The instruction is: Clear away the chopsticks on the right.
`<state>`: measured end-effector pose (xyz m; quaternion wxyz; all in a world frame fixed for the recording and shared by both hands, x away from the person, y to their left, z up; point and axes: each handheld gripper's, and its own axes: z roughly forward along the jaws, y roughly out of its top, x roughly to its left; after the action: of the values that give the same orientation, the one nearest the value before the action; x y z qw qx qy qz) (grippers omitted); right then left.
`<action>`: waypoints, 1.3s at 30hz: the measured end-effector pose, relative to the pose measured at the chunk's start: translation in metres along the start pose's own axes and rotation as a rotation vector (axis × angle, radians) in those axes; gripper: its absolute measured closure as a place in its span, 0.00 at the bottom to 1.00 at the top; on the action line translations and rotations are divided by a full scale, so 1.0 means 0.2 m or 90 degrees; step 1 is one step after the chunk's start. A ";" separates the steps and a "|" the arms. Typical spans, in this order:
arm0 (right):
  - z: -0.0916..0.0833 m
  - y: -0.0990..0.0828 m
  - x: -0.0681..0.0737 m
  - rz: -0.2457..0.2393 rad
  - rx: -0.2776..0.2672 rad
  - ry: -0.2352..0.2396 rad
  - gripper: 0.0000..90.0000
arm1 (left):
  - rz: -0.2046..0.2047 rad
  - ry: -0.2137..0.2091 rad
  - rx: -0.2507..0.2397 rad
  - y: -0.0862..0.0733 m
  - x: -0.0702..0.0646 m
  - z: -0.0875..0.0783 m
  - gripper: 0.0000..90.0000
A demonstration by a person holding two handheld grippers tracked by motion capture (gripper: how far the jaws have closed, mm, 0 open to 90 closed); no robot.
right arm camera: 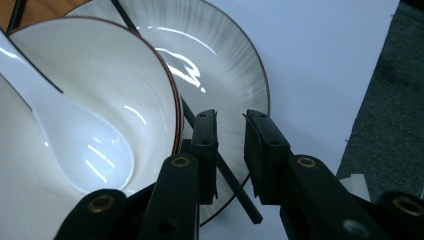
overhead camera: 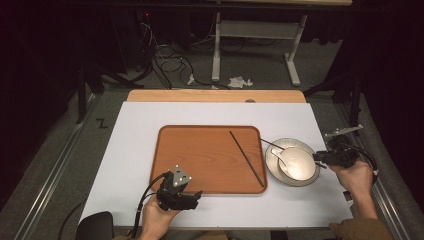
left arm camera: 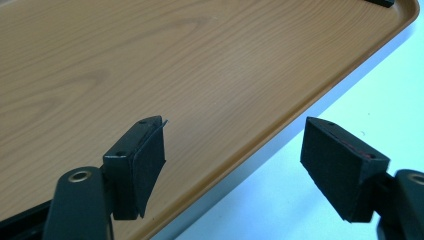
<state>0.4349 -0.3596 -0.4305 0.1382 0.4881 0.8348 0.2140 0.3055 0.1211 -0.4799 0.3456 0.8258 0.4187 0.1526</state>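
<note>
Black jaws of the right gripper (right arm camera: 230, 155) stand nearest the lens, a narrow gap between them, and a thin dark chopstick (right arm camera: 235, 187) runs through that gap at a slant — its blunt end pokes out below the jaws while the rest passes up under the bowl's edge. The pads flank the chopstick closely, yet whether they actually press on it I cannot tell. Just left of the jaws sits the white bowl (right arm camera: 100, 90) with a brown rim, a white spoon (right arm camera: 75, 145) lying inside it; bowl and chopstick rest on a ribbed plate (right arm camera: 225, 85) on the white table cover (right arm camera: 320, 60).

From above, the right gripper (overhead camera: 320, 158) meets the plate's right edge, and a second chopstick (overhead camera: 246, 158) lies slantwise on the wooden tray (overhead camera: 200, 155), well apart from those jaws.

Over at the tray's near edge, the left gripper (left arm camera: 232, 165) hovers wide open with nothing between its pads — the tray rim runs just beneath them.

No readable writing shows anywhere.
</note>
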 end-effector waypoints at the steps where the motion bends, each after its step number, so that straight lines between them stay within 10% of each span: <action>1: 0.01 0.00 0.01 -0.005 0.009 0.004 0.85 | 0.001 -0.003 0.000 0.00 0.00 0.00 0.29; 28: 0.10 -0.03 0.02 -0.025 0.060 -0.004 0.95 | 0.008 -0.008 0.001 0.01 0.00 0.01 0.29; 39: 0.02 -0.03 0.03 -0.014 -0.008 -0.002 0.96 | 0.015 -0.012 0.001 0.02 -0.01 0.02 0.29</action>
<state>0.4287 -0.3567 -0.4363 0.1453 0.4782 0.8385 0.2171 0.3098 0.1159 -0.4795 0.3472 0.8322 0.4058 0.1487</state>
